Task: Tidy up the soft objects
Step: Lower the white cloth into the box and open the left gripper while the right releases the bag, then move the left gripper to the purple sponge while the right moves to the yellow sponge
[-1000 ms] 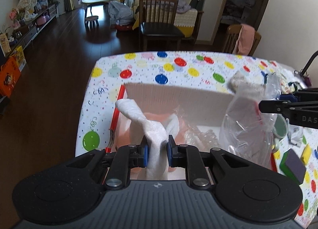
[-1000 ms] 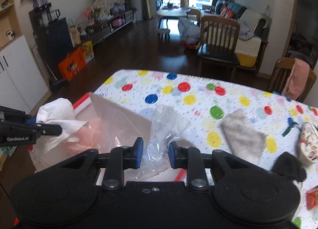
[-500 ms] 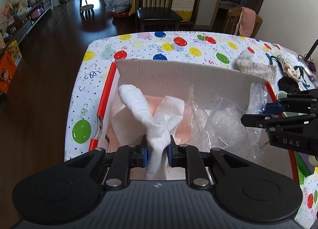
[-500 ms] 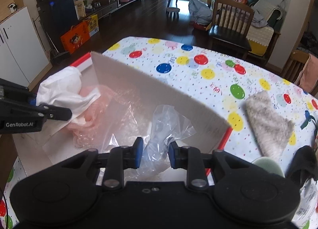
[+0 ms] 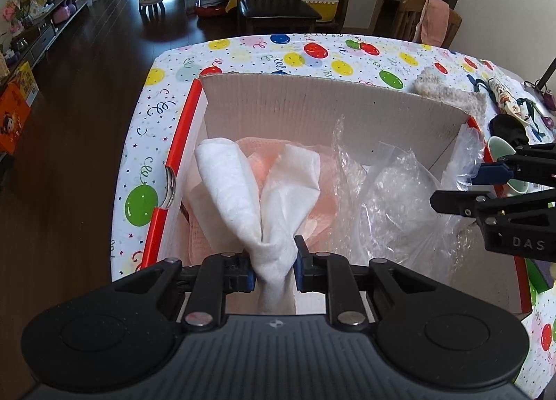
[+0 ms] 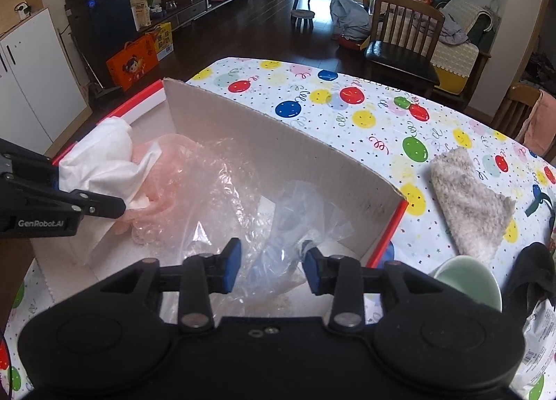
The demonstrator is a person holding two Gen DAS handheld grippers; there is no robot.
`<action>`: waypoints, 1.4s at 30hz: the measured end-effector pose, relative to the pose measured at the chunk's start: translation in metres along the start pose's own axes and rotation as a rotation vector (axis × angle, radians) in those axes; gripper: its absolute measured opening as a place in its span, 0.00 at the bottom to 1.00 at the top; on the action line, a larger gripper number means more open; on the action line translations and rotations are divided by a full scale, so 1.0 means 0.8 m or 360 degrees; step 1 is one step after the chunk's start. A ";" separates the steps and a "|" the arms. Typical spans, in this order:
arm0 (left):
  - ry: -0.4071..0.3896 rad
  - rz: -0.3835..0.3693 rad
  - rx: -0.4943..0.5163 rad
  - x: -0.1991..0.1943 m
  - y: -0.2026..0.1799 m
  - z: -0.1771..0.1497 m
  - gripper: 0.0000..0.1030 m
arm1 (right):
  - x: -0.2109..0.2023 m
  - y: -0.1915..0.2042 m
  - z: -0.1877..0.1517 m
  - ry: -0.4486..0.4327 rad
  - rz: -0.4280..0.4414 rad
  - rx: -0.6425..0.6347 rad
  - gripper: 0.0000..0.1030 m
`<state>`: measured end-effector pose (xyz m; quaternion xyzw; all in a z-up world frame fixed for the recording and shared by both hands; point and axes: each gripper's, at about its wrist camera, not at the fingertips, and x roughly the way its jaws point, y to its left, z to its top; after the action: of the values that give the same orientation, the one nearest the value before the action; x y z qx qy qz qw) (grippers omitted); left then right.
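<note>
So this looked like the drop-off step: both tools were down inside the cardboard box (image 5: 330,105) that filled the middle of each frame. The left gripper (image 5: 272,266) was pinching the white cloth (image 5: 243,191) tight between its blue pads, low centre of its own view, the cloth fanning up over some pink wrap (image 6: 163,157).

The right gripper (image 6: 271,266) had just been opening. Its jaws stood spread, with the clear plastic bag (image 6: 295,226) loose between them and neither pad pressing on it, so I'd call that one delivered.

Next move, I reckon, was for the left to let go too, then head for the fuzzy grey cloth (image 6: 469,205).

The right view showed that cloth plainly, lying on the balloon tablecloth (image 6: 347,105) at centre right outside the box, beside a green cup (image 6: 465,282). The left view only caught its edge, upper right, behind the box wall.
</note>
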<state>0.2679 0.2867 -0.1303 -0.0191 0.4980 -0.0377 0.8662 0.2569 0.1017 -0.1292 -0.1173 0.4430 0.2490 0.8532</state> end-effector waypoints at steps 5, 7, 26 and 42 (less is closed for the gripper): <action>0.0005 -0.0024 -0.0011 -0.007 -0.002 -0.004 0.64 | -0.007 0.005 -0.005 0.0002 0.0021 -0.0034 0.60; -0.0012 -0.0033 -0.0018 -0.012 -0.002 -0.007 0.73 | -0.010 0.007 -0.008 0.0001 0.0027 -0.0045 0.61; -0.0178 -0.0073 -0.0057 -0.097 -0.024 -0.019 0.73 | -0.129 -0.012 -0.030 -0.0230 0.0185 0.0059 0.83; -0.0331 -0.0265 0.0083 -0.154 -0.141 -0.018 0.81 | -0.241 -0.095 -0.096 -0.0461 0.0199 0.0245 1.00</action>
<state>0.1886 0.1846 -0.0236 -0.0416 0.4012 -0.1202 0.9071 0.1500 -0.0568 -0.0181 0.0133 0.3396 0.2811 0.8975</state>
